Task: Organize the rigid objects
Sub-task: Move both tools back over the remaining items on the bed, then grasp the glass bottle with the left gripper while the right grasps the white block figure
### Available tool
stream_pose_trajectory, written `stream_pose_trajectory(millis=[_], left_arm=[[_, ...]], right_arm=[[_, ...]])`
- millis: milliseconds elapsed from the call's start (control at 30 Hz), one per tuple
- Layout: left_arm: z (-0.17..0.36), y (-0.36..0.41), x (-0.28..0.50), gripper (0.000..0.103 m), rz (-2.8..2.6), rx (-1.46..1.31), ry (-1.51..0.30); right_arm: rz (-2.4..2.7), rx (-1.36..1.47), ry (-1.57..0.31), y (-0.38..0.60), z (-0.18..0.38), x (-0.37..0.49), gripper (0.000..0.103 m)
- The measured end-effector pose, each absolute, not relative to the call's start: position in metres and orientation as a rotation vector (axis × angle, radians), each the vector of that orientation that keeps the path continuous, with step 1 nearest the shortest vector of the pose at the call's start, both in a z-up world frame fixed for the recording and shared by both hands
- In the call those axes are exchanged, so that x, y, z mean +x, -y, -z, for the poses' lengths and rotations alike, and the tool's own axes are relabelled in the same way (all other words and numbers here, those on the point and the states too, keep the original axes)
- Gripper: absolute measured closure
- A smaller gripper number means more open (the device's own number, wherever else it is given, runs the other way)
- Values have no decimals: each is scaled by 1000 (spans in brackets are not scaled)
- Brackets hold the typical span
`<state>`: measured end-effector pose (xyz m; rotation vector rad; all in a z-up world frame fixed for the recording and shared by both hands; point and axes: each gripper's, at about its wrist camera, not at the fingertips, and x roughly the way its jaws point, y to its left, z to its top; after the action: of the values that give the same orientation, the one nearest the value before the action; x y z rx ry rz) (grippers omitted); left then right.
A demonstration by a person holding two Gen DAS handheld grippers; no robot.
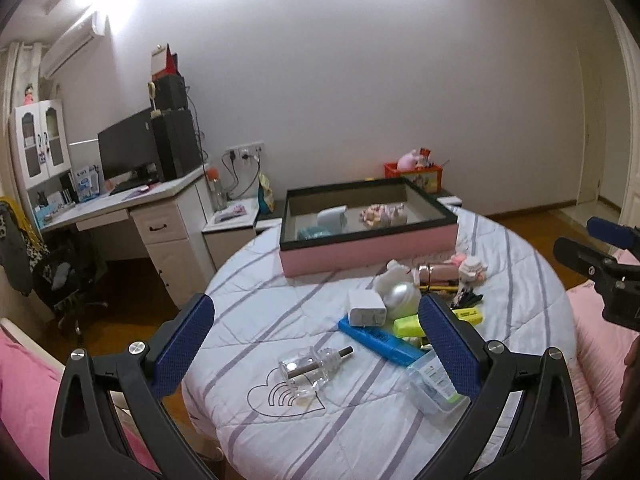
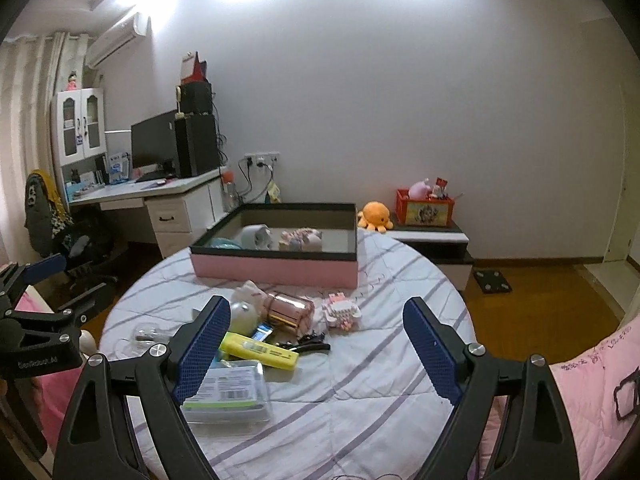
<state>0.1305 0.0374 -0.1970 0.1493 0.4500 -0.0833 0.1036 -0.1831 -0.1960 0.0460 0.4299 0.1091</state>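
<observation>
Left wrist view: your left gripper (image 1: pixel 316 334) has its jaws spread wide with nothing between the pads, above the round table with the purple-striped white cover (image 1: pixel 360 432). Clear glass bottle with a dark stem (image 1: pixel 306 370) lies at 6 o'clock of the white plug charger (image 1: pixel 366 307). Shallow pink box with a black rim (image 1: pixel 370 246) sits at 12 o'clock. Right wrist view: your right gripper (image 2: pixel 316 346) is also wide apart, empty. Yellow highlighter (image 2: pixel 260 350) lies just inside its left pad, clear plastic case (image 2: pixel 230 394) partly behind that pad.

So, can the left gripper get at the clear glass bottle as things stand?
Probably yes: the left gripper is open, and the clear glass bottle lies alone on the quilt ahead of it, unobstructed.
</observation>
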Motion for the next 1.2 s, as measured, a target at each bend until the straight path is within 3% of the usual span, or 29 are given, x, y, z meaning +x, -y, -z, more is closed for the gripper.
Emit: stream_pose_trajectory(millis=[667, 733, 767, 800, 833, 1200], left_arm=[[294, -69, 200, 0, 145, 57, -746], [301, -67, 208, 11, 155, 56, -774], [306, -65, 213, 26, 162, 65, -801], [309, -64, 216, 35, 161, 73, -805], [309, -63, 217, 38, 165, 80, -794], [284, -74, 236, 39, 183, 41, -754]], right_arm=[[-109, 76, -597, 188, 246, 171, 13], [-103, 74, -613, 191, 249, 176, 13], [-98, 74, -620, 192, 251, 178, 13], [-92, 73, -627, 194, 253, 181, 13], [-85, 72, -635, 197, 255, 184, 13], [-64, 25, -792, 210, 281, 248, 13]])
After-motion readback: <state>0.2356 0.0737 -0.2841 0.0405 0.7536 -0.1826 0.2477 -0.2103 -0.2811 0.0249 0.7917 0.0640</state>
